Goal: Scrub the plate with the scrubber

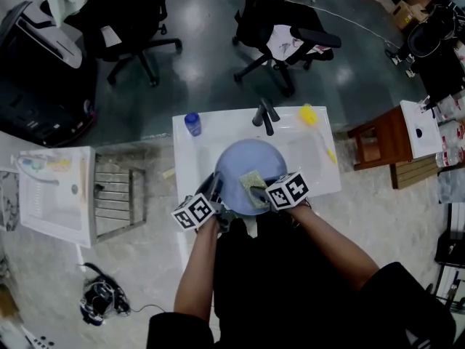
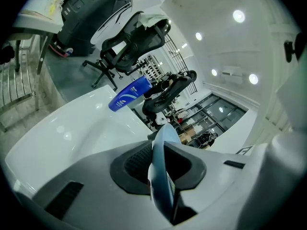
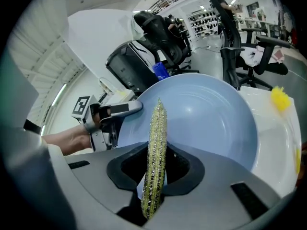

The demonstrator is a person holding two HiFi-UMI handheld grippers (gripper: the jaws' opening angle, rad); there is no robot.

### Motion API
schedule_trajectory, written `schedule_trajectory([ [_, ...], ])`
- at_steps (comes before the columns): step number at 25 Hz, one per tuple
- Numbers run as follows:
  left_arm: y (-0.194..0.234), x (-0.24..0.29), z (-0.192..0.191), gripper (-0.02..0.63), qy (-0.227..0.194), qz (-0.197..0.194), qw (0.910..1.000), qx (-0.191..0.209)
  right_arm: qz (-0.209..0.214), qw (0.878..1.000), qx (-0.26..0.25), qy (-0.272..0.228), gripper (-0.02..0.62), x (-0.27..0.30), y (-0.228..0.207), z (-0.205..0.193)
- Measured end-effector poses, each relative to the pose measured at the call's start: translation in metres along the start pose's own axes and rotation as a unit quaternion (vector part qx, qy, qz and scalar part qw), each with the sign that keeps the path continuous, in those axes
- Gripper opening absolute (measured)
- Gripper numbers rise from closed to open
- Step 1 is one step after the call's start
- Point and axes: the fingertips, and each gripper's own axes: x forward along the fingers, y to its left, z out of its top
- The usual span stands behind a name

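A pale blue plate (image 1: 245, 162) is held tilted over the white sink (image 1: 190, 151). My left gripper (image 1: 213, 189) is shut on the plate's near left rim, which shows edge-on as the plate (image 2: 162, 171) between the jaws in the left gripper view. My right gripper (image 1: 256, 193) is shut on a yellow-green scrubber (image 1: 252, 182) that lies against the plate's near part. In the right gripper view the scrubber (image 3: 155, 152) stands edge-on between the jaws, with the plate (image 3: 206, 114) filling the view behind it and the left gripper (image 3: 108, 115) at its left rim.
A black faucet (image 1: 265, 114) rises at the back of the sink. A blue bottle (image 1: 192, 123) stands at the back left corner, and a yellow brush (image 1: 312, 118) lies at the back right. A wooden stool (image 1: 381, 140) is to the right, office chairs behind.
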Motion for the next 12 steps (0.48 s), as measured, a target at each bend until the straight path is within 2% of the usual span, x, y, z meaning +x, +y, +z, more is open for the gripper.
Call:
schedule_trajectory([
  [12, -0.002, -0.005, -0.005, 0.051, -0.01, 0.013, 0.9999, -0.002, 0.031, 0.999, -0.007, -0.006, 0.06, 0.022, 0.033, 0.011],
])
